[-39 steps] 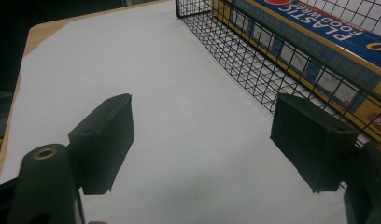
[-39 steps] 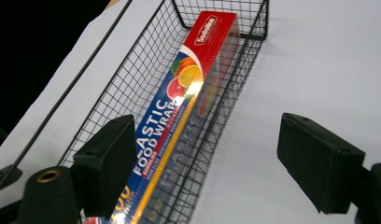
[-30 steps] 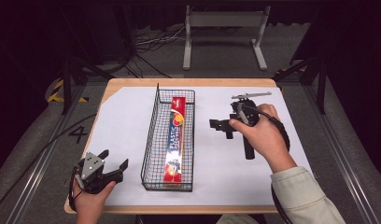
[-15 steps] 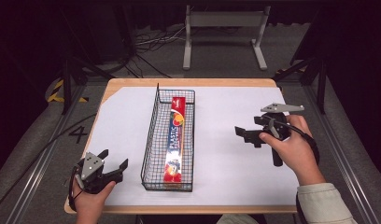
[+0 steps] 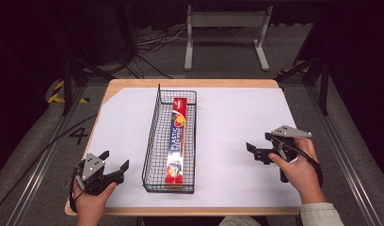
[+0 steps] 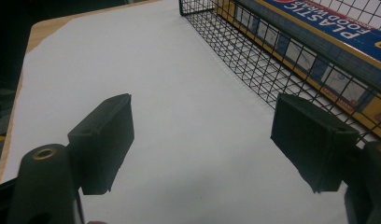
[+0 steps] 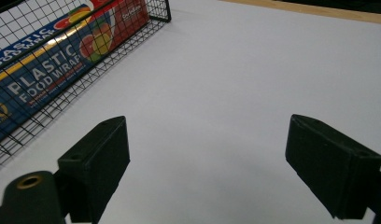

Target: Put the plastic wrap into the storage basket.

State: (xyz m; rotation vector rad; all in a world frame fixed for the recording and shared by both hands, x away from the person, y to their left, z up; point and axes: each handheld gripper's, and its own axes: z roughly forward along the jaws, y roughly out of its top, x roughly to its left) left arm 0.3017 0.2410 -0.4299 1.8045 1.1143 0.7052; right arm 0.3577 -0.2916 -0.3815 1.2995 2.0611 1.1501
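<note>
The left hand [image 5: 89, 200] comes in from the bottom edge and wraps the left gripper [image 5: 114, 162] from below, its grey three-cornered plate facing up. The jaws are spread wide, pointing forward and to the right, with nothing between the pads [image 6: 104, 140]. The right hand [image 5: 298, 172], in a pale sleeve [image 5: 319, 214], grips the handle of the right gripper [image 5: 255, 151], whose grey plate sits above the knuckles. Its jaws point left, toward the other hand's side, and stand well apart; in the right gripper view the two black pads [image 7: 97, 161] are set wide with empty space between them.
</note>
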